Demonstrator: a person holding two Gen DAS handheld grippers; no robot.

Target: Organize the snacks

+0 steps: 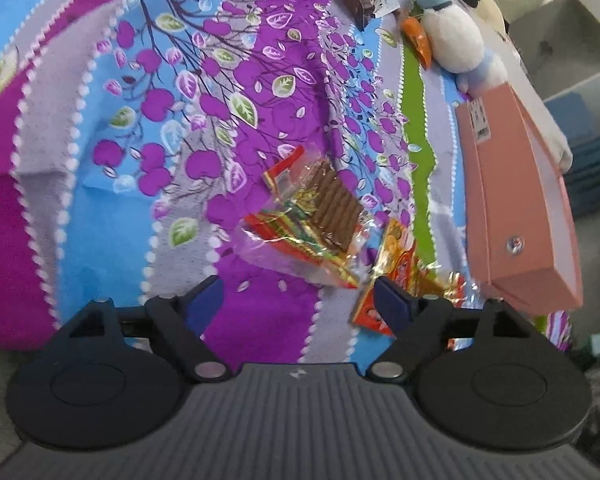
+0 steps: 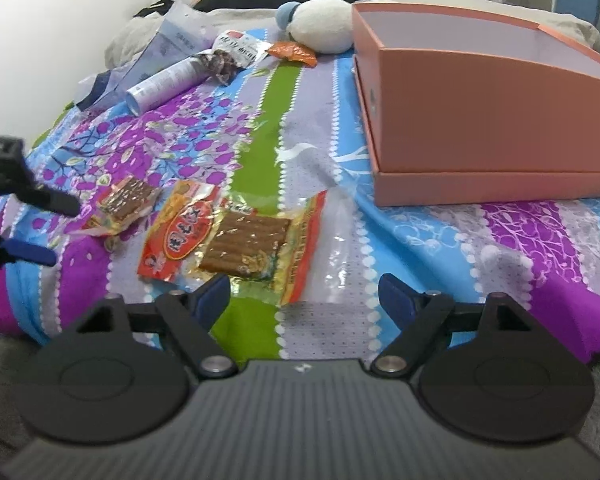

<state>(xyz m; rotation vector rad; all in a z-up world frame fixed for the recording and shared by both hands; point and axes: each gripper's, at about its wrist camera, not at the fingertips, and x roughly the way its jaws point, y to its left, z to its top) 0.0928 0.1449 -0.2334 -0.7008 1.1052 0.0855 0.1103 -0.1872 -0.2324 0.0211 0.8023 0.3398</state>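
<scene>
Three snack packets lie on the flowered bedsheet (image 2: 420, 240). A clear packet of brown strips (image 2: 248, 246) sits just ahead of my right gripper (image 2: 304, 286), which is open and holds nothing. An orange-red packet (image 2: 184, 232) lies beside it, and a smaller brown-strip packet (image 2: 124, 200) further left. In the left wrist view that smaller packet (image 1: 316, 208) lies ahead of my open, empty left gripper (image 1: 298, 292), and the orange-red packet (image 1: 396, 264) lies by its right finger. The left gripper (image 2: 65, 233) also shows at the right view's left edge. An open pink box (image 2: 480, 120) stands at the right.
At the far end of the bed lie a white tube (image 2: 160, 84), a dark snack bag (image 2: 220, 64), a small orange packet (image 2: 292, 53) and a white-and-blue plush bird (image 2: 320, 24). Clear plastic bags (image 2: 168, 40) sit by the wall. Dark clothing is piled behind.
</scene>
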